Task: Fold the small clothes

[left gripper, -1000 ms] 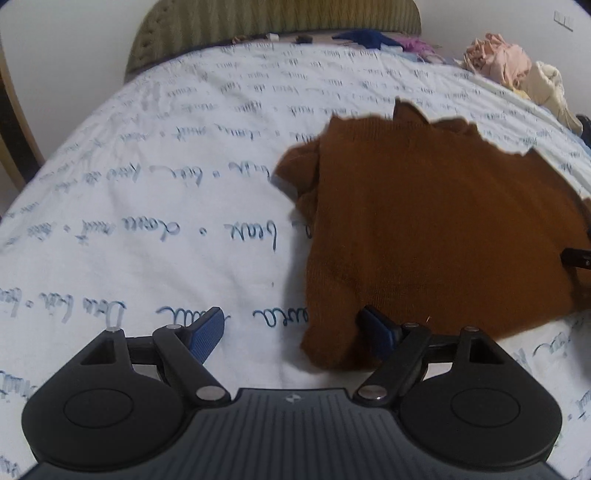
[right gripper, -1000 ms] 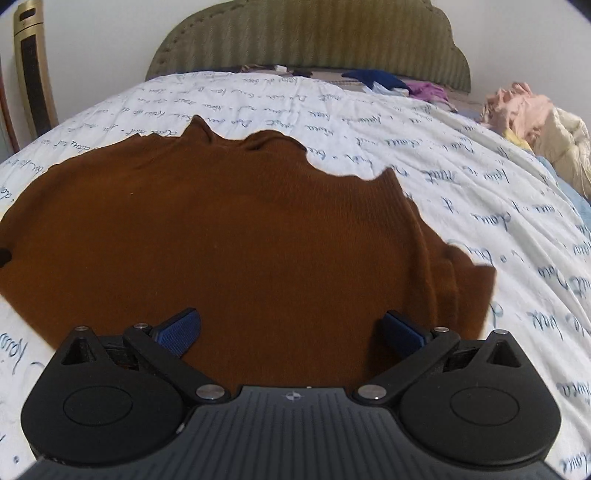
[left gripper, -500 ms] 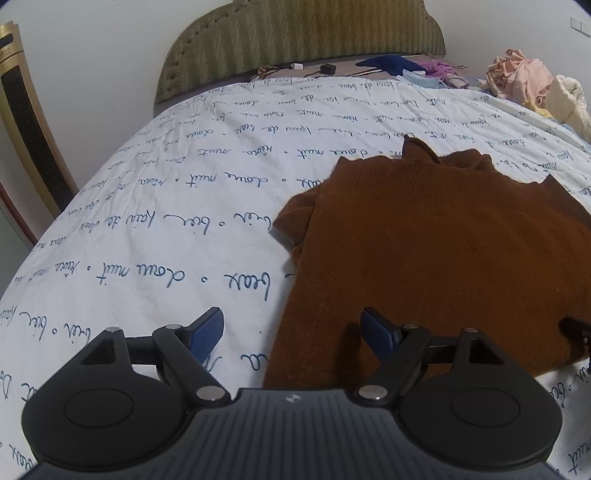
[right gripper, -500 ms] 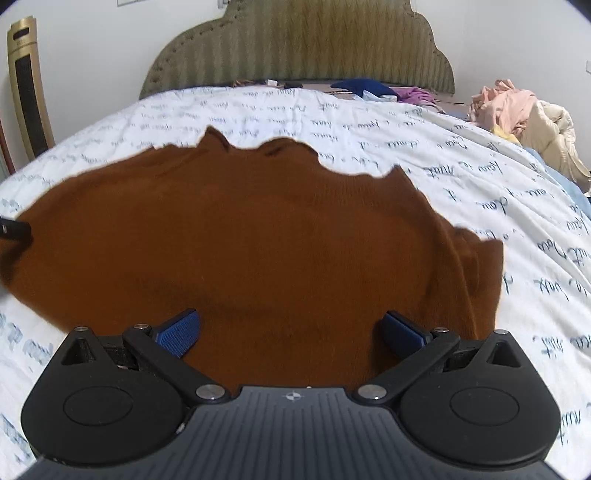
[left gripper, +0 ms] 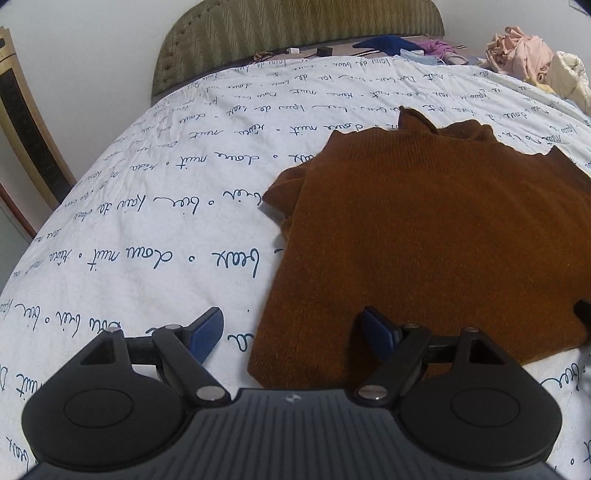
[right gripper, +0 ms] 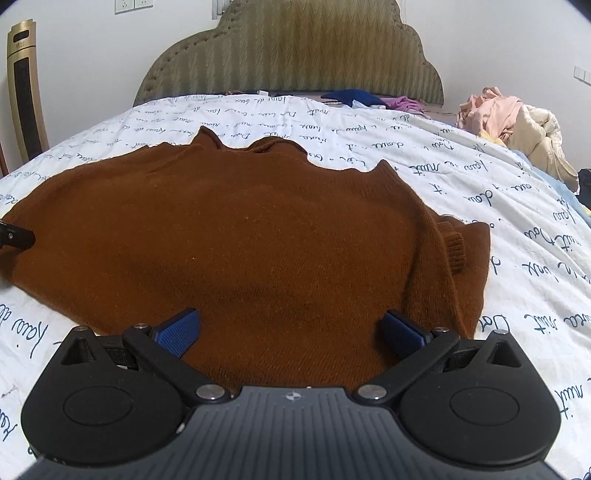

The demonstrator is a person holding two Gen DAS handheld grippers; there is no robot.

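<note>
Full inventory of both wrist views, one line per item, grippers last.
sweater: 1, rust brown, spread flat mid-bed, sleeves folded in, collar toward the headboard
bedspread: 1, white with dark blue script, covers the bed
headboard: 1, olive green, padded, far end of the bed
clothes pile: 1 heap, pink and cream, far right edge of the bed
loose clothes: a few, navy and purple, by the headboard
tower appliance: 1, gold and black, left of the bed by the wall
wall sockets: white, on the wall above the headboard
left hand-held gripper: 1, black with blue pads, open over the sweater's near left corner
right hand-held gripper: 1, black with blue pads, open over the sweater's near hem
</note>
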